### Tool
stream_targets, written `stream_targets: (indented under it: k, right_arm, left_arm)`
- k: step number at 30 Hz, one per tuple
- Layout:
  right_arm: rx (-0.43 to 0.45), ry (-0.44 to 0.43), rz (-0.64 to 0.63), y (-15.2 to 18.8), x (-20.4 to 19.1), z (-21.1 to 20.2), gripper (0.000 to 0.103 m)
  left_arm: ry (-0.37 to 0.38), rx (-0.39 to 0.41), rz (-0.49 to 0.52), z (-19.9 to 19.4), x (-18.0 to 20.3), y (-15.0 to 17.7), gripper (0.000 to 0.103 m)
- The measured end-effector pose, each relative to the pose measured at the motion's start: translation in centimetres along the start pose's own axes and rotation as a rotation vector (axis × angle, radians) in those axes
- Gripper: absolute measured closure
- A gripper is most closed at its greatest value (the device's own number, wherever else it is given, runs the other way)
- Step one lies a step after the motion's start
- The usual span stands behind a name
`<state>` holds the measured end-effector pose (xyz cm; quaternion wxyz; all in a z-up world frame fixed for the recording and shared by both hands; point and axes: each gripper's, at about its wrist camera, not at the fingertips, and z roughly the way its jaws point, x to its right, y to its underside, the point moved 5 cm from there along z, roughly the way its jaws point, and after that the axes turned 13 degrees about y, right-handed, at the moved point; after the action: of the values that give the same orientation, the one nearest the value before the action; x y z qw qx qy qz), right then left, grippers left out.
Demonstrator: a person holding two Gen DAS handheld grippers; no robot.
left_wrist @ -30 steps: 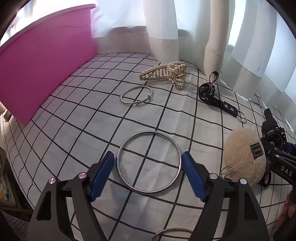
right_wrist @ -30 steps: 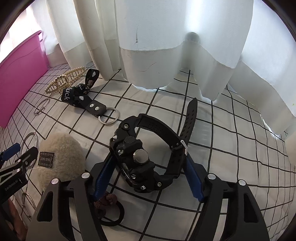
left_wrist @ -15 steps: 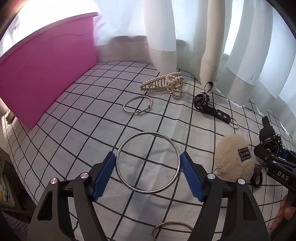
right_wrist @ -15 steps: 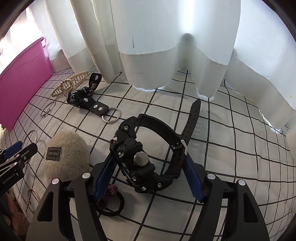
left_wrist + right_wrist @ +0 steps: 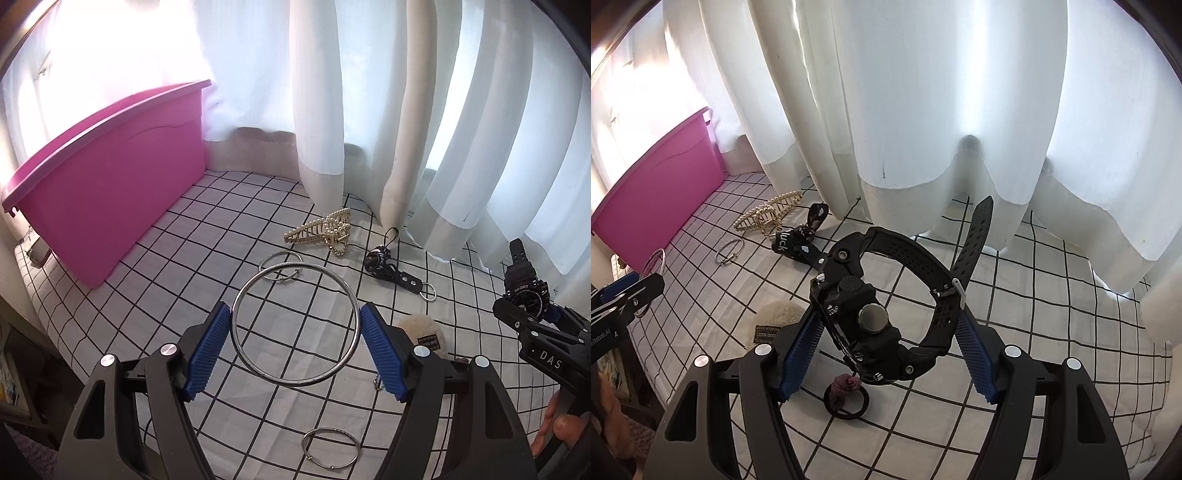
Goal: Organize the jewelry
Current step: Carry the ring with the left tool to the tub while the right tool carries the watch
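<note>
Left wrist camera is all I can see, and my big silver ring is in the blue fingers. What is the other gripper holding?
Observer: The right gripper is shut on a black sport watch, buckled into a loop.
Operator: Is anything hiding under it?
Observer: Yes, a black hair tie with a maroon knot lies on the checked cloth below the watch.
Operator: Where does the strap end point?
Observer: Its loose tail sticks up toward the white curtain.
</note>
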<state>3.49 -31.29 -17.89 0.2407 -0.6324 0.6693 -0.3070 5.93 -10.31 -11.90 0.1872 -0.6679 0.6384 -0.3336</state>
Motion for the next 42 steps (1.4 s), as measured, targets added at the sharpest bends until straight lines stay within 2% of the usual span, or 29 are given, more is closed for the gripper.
stream_targets:
  k: [5,12,18,24,33,38,42]
  right_arm:
    - [0.068,-0.051,-0.041,-3.0,-2.3,-3.3,0.035]
    - [0.153,-0.138,-0.101,-8.2,-8.1,-6.4,0.035]
    - [0.211,-0.207,-0.137,-12.5,-14.8,-7.8,0.035]
    - [0.237,-0.277,-0.196,-16.1,-23.5,-8.1,0.039]
    - [0.255,-0.383,-0.253,-22.4,-36.1,-7.5,0.04]
    - [0.202,-0.408,-0.285,-24.3,-41.4,-5.0,0.04]
    - [0.145,-0.411,-0.335,-24.5,-44.8,-2.8,0.04]
  left_arm:
    - [-0.008,0.061,-0.009,-3.4,-0.6,-2.3,0.033]
    - [-0.036,0.148,-0.018,-7.6,-3.5,-6.4,0.033]
    - [-0.054,0.218,-0.04,-10.6,-8.5,-9.9,0.033]
    - [-0.091,0.251,-0.059,-12.4,-15.5,-13.1,0.033]
    - [-0.117,0.247,-0.09,-12.3,-24.5,-17.4,0.033]
    - [-0.134,0.224,-0.138,-11.3,-29.2,-18.8,0.033]
    - [-0.138,0.165,-0.173,-9.5,-32.1,-19.0,0.033]
